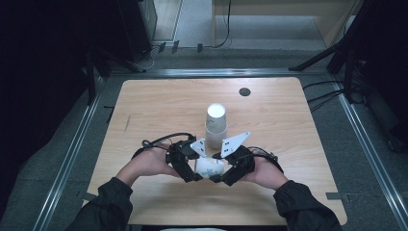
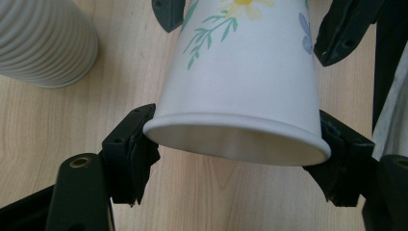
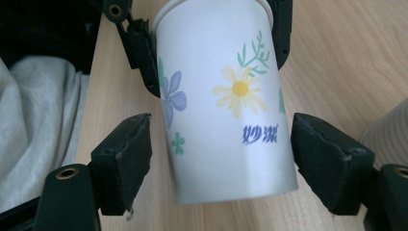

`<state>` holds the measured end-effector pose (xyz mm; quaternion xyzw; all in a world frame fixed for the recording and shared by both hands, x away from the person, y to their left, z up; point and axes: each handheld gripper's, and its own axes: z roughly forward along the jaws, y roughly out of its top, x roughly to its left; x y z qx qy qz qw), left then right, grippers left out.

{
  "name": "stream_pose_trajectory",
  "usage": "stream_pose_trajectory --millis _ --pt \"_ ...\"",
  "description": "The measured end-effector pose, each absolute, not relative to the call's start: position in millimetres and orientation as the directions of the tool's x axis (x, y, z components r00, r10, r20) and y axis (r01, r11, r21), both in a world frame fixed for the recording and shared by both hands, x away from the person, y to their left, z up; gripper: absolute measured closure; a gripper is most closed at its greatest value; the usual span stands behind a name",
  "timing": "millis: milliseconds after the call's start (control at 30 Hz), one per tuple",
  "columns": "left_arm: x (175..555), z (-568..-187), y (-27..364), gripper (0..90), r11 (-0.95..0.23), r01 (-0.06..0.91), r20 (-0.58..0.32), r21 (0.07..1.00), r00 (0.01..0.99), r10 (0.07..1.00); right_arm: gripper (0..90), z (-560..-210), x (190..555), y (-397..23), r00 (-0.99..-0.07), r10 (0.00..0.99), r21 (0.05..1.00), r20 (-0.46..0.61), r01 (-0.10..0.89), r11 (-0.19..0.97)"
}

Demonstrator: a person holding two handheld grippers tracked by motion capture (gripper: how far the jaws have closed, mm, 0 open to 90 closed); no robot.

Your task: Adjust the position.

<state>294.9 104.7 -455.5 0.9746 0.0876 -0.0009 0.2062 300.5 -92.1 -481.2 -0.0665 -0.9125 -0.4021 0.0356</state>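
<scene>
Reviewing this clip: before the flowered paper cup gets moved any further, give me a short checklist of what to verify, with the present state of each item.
1. Left gripper grips the flowered cup at its rim end, jaws pressed on both sides: ok.
2. Right gripper closed on the cup's base end: not ok; its jaws straddle the cup with gaps either side.
3. Cup lifted off the table: cannot tell; it lies on its side between the grippers.
4. Ribbed cup stack apart from the grippers: ok, it stands just beyond them.
5. Cup wall uncrushed: ok, no dent visible.
</scene>
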Motion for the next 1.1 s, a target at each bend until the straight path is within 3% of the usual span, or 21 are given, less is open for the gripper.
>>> stream_pose_trajectory --millis 200,300,400,700,1100 --pt "293.1 -458.7 100.6 25.9 -0.909 0.178 -0.049 0.376 0.984 0.172 26.4 -485.8 297.2 -86.4 -0.992 0.067 0.701 0.104 0.121 0.703" --pt "292.5 -459.5 99.8 26.0 -0.916 0.164 -0.051 0.366 0.986 0.156 33.7 -486.5 295.9 -85.7 -0.994 0.059 0.693 0.091 0.105 0.714" --pt "292.8 -459.9 100.3 26.0 -0.915 0.162 -0.054 0.37 0.987 0.153 34.3 -486.2 296.1 -86.3 -0.995 0.05 0.695 0.082 0.093 0.713" --pt "298.6 -453.5 110.8 18.4 -0.87 0.19 -0.069 0.454 0.982 0.178 34.2 -481.3 297.4 -91.9 -0.996 0.065 0.709 0.063 0.09 0.699" --pt "306.0 -441.8 128.8 13.6 -0.773 0.236 -0.066 0.589 0.967 0.246 34.0 -466.5 307.1 -117.0 -0.988 0.109 0.811 0.106 0.149 0.566"
